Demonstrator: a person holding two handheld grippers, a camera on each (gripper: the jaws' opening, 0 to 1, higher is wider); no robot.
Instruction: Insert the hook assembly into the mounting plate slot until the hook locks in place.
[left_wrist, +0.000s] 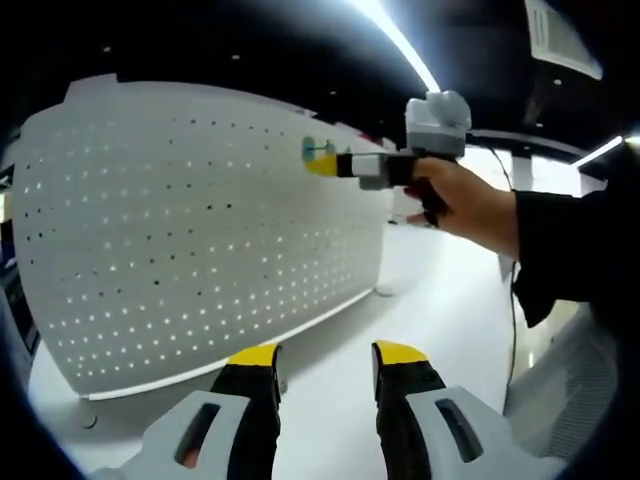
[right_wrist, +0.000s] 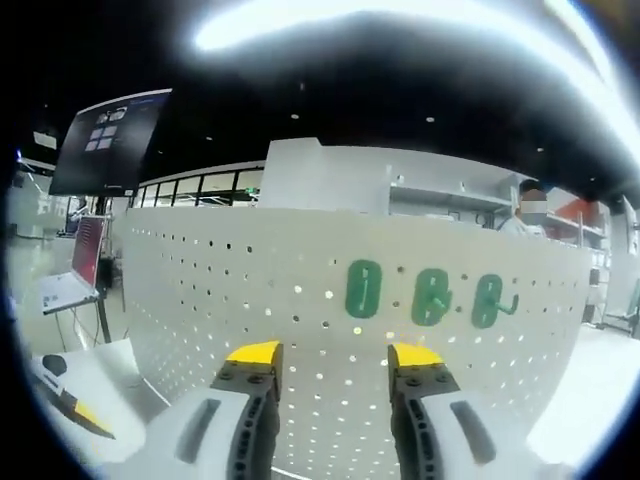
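- Left gripper (left_wrist: 326, 362): yellow-tipped black jaws stand apart with nothing between them, above the white tabletop (left_wrist: 440, 300); released.
- Ahead of the left gripper, a white pegboard (left_wrist: 200, 240) stands upright on the tabletop, curved by the fisheye lens, its rows of small holes lit from behind.
- In the left gripper view, the right gripper (left_wrist: 325, 165) comes in from the right, held in a person's hand (left_wrist: 465, 205) with a dark sleeve (left_wrist: 570, 245); its yellow tip rests at the pegboard's upper right part, touching or just beside a small green hook (left_wrist: 318, 148). Whether it grips the hook cannot be told from this angle.
- Right gripper, own view (right_wrist: 331, 357): the jaws stand apart, facing the pegboard (right_wrist: 250, 290) at close range, with nothing seen between the tips; released.
- Three green hook assemblies sit in a row on the pegboard above the right jaw: the left one (right_wrist: 363, 289), the middle one (right_wrist: 432, 297) and the right one (right_wrist: 489, 301), whose hook points to the right.
- At far left of the right gripper view, a dark monitor (right_wrist: 112, 142) shows small tiles; any writing is too small to read.
- A long ceiling light (left_wrist: 395, 35) runs overhead.
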